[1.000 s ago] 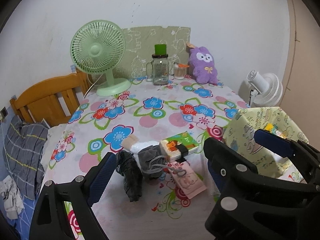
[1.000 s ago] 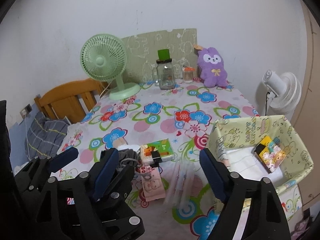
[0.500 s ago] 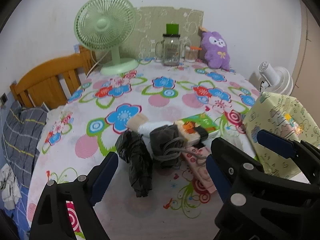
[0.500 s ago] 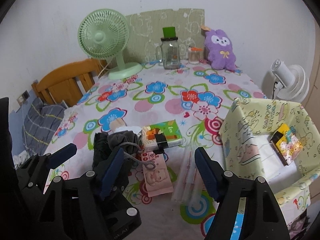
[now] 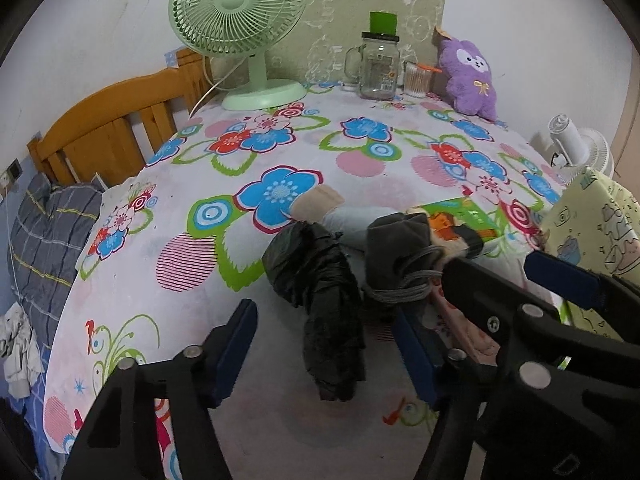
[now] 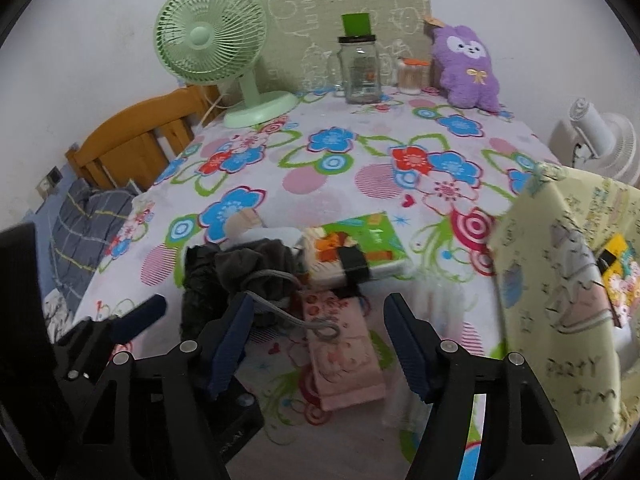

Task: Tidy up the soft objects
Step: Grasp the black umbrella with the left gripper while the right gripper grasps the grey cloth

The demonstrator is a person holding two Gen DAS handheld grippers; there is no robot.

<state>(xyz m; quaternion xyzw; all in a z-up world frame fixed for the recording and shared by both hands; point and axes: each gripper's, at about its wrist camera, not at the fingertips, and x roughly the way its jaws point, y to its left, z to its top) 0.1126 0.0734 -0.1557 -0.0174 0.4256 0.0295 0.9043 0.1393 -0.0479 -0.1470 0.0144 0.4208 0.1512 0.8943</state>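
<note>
Scanning left to right, I count one black crumpled bag [image 5: 320, 280], one grey drawstring pouch [image 5: 396, 256] and one pink towel [image 6: 344, 356], lying close together on the floral tablecloth [image 5: 360, 160]. My left gripper [image 5: 326, 356] hovers jaws apart at the bag's near end. My right gripper [image 6: 320, 344], also apart, straddles the towel beside one yellow fabric bin [image 6: 560, 300].

**A bedroom at home**

We see a wooden bed headboard [image 5: 116, 128] with checked bedding [image 5: 44, 240] at left, a flowered tablecloth [image 5: 360, 164], a green desk fan [image 5: 240, 28] and a purple plush toy [image 5: 470, 76] far against the wall.
</note>
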